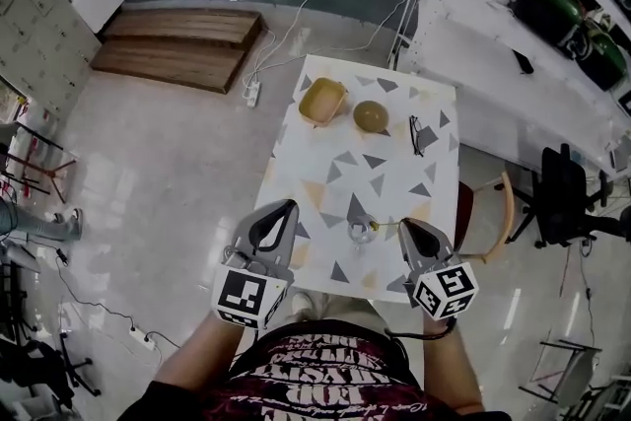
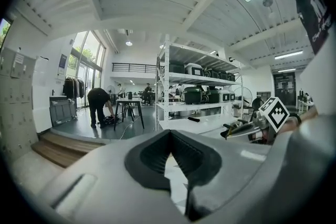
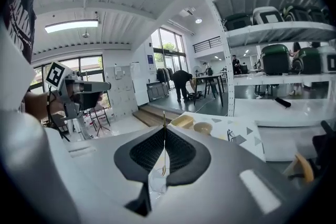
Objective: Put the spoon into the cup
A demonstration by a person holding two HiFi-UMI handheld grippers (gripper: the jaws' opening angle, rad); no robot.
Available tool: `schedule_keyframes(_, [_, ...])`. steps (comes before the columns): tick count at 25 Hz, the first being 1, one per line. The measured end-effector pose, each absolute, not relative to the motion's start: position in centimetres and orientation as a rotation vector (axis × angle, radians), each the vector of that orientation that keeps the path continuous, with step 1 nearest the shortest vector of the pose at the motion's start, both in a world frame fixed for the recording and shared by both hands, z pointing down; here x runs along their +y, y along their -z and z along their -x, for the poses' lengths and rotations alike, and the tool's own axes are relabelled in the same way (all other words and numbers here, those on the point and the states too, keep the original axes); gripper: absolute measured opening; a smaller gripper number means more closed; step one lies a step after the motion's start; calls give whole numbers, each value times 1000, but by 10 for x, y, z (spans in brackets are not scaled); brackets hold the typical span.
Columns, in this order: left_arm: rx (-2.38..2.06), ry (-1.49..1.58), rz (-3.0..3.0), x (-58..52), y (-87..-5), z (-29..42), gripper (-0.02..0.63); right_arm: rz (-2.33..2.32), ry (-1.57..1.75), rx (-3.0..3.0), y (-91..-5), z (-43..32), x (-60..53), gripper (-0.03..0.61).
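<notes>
A small clear cup [image 1: 362,233] stands near the front edge of the patterned table [image 1: 394,163]. A thin gold spoon [image 1: 386,226] reaches from the cup's rim toward my right gripper [image 1: 403,226], which is shut on its handle. In the right gripper view the spoon [image 3: 164,140] runs up between the closed jaws of the right gripper [image 3: 164,131], its bowl over the cup [image 3: 157,182]. My left gripper [image 1: 289,208] hovers left of the cup, shut and holding nothing. The left gripper [image 2: 169,134] shows closed tips in its own view.
At the table's far end sit a yellow tray [image 1: 322,101], a tan bowl [image 1: 371,116] and a pair of glasses [image 1: 417,132]. A white shelving rack [image 1: 513,25] stands to the right, next to a wooden chair [image 1: 493,212]. A wooden platform [image 1: 182,44] lies on the floor far left.
</notes>
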State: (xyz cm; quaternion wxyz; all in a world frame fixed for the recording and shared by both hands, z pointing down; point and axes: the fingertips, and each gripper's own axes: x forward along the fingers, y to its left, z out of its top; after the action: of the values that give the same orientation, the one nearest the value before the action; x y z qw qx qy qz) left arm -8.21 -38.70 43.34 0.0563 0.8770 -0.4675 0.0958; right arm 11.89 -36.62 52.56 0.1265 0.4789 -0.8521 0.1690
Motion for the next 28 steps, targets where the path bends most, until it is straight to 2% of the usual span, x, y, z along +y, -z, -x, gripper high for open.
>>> schedule_keyframes(18, [-1379,-435,-2580,-424,-504,45,1,-1189,-727,-2363,-667,-117,-397,34])
schedule_keyframes(27, [-1424,-477,-2547,-410,-504,61,1,-1186,-683,-2352,-682,-105,-401,43])
schedule_keyframes(28, [-1430,-475,-2549,-407,-501,63,0,-1188,-675,-2346,-681,-105,-400,67])
